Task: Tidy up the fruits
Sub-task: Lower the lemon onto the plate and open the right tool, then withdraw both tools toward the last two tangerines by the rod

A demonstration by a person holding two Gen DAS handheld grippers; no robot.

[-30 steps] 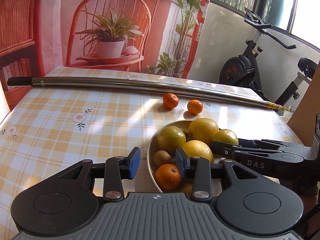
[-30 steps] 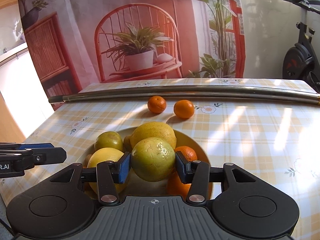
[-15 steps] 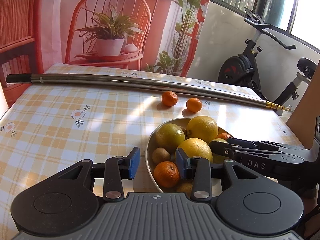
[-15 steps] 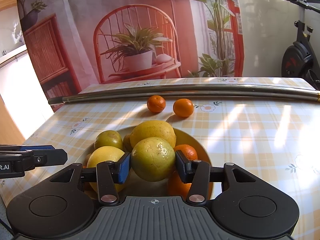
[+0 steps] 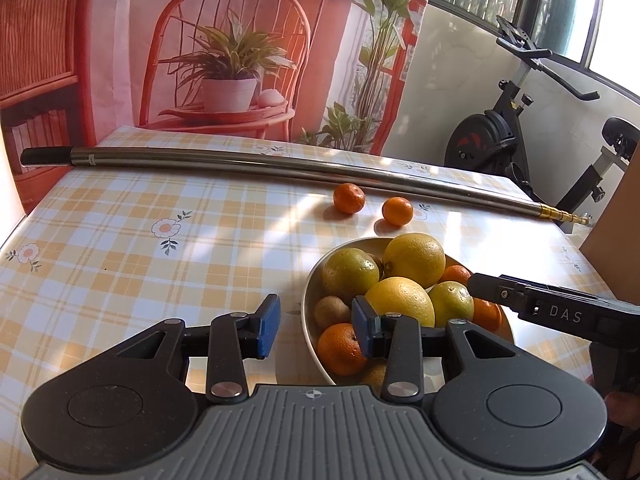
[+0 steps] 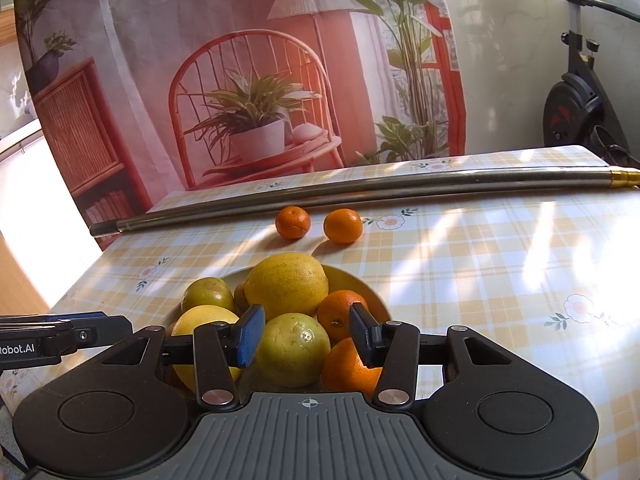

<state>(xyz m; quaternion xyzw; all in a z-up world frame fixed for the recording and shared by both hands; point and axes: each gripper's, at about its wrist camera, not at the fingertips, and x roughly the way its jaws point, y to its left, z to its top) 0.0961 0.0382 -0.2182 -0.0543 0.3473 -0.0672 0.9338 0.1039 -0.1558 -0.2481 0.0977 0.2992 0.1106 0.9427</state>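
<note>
- Jaws of the left gripper point(image 5: 314, 326) stand released and empty, straddling the near rim of the bowl point(image 5: 308, 300).
- Jaws of the right gripper point(image 6: 306, 332) are parted over a greenish-yellow citrus point(image 6: 292, 354); the right pad is clear of it, so it is not clamped.
- The citrus sits in the bowl among lemons and oranges.
- Beyond, two mandarins point(image 6: 293, 222) lie side by side on the counter point(image 6: 480, 280).
- Just behind them a metal pole point(image 6: 400, 190) runs crosswise, brass tip to the right.

Two close, downward-tilted wrist views from opposite sides, sharing the fruit bowl point(image 5: 310, 320) and backdrop point(image 6: 240, 60).
</note>
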